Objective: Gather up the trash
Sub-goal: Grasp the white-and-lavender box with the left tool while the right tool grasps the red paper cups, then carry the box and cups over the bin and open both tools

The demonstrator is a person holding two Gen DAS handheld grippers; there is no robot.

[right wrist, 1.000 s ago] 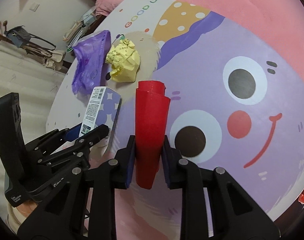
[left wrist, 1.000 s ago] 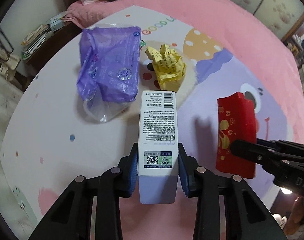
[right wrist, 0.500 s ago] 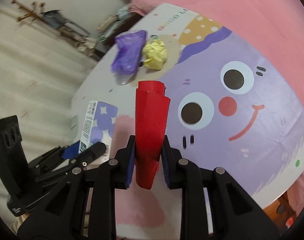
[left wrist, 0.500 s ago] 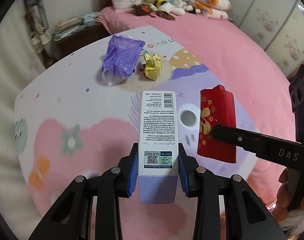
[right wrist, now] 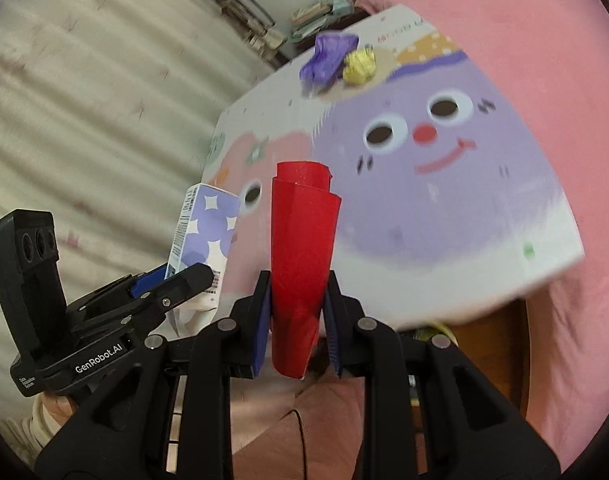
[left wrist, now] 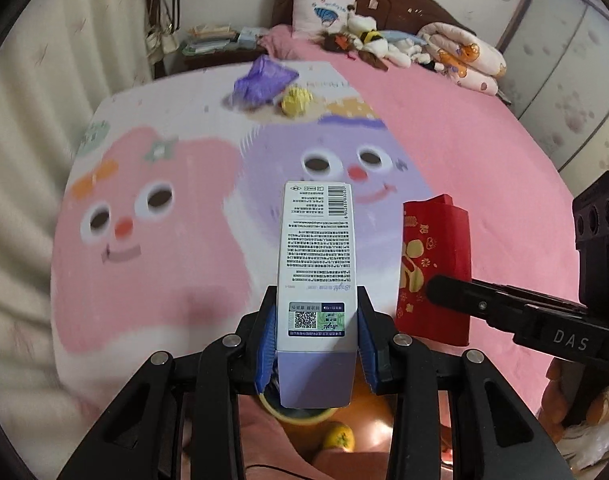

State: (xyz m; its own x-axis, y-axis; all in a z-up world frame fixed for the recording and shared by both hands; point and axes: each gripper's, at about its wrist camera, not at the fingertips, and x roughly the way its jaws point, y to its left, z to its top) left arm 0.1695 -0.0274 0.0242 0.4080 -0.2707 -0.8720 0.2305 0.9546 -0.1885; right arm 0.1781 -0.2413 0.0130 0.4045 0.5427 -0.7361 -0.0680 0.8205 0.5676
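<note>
My left gripper (left wrist: 316, 340) is shut on a tall white and lilac carton (left wrist: 314, 264), held up off the bed near its foot; the carton also shows in the right wrist view (right wrist: 202, 240). My right gripper (right wrist: 298, 320) is shut on a red paper envelope (right wrist: 302, 248), which the left wrist view (left wrist: 434, 264) shows just right of the carton. A purple plastic bag (left wrist: 262, 80) and a crumpled yellow wrapper (left wrist: 296, 102) lie side by side on the far end of the cartoon mat (left wrist: 144, 260).
The mat lies on a pink bed (left wrist: 484, 152) with plush toys and a pillow (left wrist: 324, 12) at the headboard. A nightstand with papers (left wrist: 212, 42) stands at far left. Below the left gripper are a yellow-rimmed bowl (left wrist: 300, 414) and an orange (left wrist: 338, 436).
Both grippers have pulled back from the far end of the mat toward its near edge, each keeping its item. The purple bag and yellow wrapper now look small and far.
</note>
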